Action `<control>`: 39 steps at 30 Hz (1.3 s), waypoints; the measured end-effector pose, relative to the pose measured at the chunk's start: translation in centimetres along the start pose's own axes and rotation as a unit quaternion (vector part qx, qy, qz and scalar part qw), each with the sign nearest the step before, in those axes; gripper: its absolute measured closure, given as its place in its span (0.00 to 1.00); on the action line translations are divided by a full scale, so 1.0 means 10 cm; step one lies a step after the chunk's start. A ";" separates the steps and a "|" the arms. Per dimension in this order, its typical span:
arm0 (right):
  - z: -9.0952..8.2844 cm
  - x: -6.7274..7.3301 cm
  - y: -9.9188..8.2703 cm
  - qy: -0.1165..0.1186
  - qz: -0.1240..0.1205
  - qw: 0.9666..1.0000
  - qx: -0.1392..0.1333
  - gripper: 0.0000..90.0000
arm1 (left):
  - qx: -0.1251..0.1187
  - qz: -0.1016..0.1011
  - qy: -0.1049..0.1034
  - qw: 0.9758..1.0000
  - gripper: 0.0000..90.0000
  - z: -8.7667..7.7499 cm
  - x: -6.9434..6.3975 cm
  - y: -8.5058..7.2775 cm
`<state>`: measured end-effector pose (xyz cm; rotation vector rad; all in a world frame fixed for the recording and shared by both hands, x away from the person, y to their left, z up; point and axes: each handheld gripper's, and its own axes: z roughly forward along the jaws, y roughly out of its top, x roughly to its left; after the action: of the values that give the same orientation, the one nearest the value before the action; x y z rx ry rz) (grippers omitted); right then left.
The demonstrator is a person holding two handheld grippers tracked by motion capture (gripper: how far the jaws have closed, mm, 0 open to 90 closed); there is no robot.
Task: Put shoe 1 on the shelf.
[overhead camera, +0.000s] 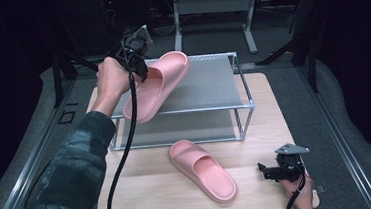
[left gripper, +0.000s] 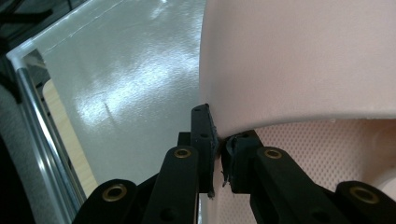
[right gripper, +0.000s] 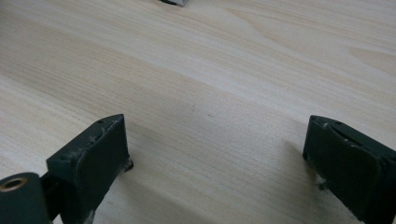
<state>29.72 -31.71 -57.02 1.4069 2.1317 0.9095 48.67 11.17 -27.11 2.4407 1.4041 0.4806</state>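
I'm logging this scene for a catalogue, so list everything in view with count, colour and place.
slipper held in the air: one, pink, tilted over the rack's top shelf, strap pinched in the left tool
slipper on the table: one, pink, lying sole down in front of the rack
rack: one, silver frame with grey shelves, at the table's far side
table: one, light wood
left tool: one, black, shut on the strap's edge
right tool: one, black, open, low over the table's near right corner
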 end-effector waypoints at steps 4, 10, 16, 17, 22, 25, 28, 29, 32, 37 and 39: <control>0.00 0.00 0.00 0.000 0.000 1.000 -0.001 0.07 | 0.014 -0.031 0.017 0.999 0.93 0.10 0.02 0.08; 0.00 0.00 0.00 -0.001 -0.002 1.000 0.000 0.07 | 0.028 -0.060 0.036 0.997 0.93 0.26 0.00 0.18; 0.00 0.00 0.00 0.000 -0.003 1.000 0.000 0.07 | 0.028 -0.096 0.043 0.994 0.93 0.41 0.05 0.23; 0.00 0.00 0.00 0.000 -0.003 1.000 0.000 0.07 | 0.026 -0.104 0.044 0.993 0.93 0.43 0.06 0.24; 0.00 0.00 0.00 0.000 -0.003 1.000 -0.001 0.07 | 0.016 -0.128 0.052 0.990 0.93 0.57 0.07 0.23; 0.00 0.00 0.00 0.000 -0.003 1.000 -0.001 0.07 | 0.015 -0.141 0.060 0.988 0.93 0.68 0.09 0.22; 0.00 0.00 0.00 0.000 -0.003 1.000 -0.001 0.07 | 0.006 -0.148 0.063 0.987 0.93 0.73 0.10 0.21; 0.00 0.00 0.00 0.001 -0.003 1.000 -0.001 0.07 | 0.006 -0.146 0.063 0.987 0.93 0.74 0.10 0.22; 0.00 0.00 0.00 0.001 -0.004 1.000 -0.001 0.07 | -0.003 -0.137 0.056 0.989 0.91 0.72 0.10 0.22; 0.00 0.00 0.00 0.000 -0.003 1.000 -0.002 0.07 | -0.020 -0.098 0.059 0.993 0.65 0.57 0.08 0.16; 0.00 0.00 0.00 0.000 -0.003 1.000 -0.002 0.07 | -0.030 -0.076 0.053 0.995 0.59 0.47 0.08 0.07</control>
<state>29.72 -31.68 -57.01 1.3986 2.1321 0.9108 51.59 11.18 -31.00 2.2703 1.5794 0.6146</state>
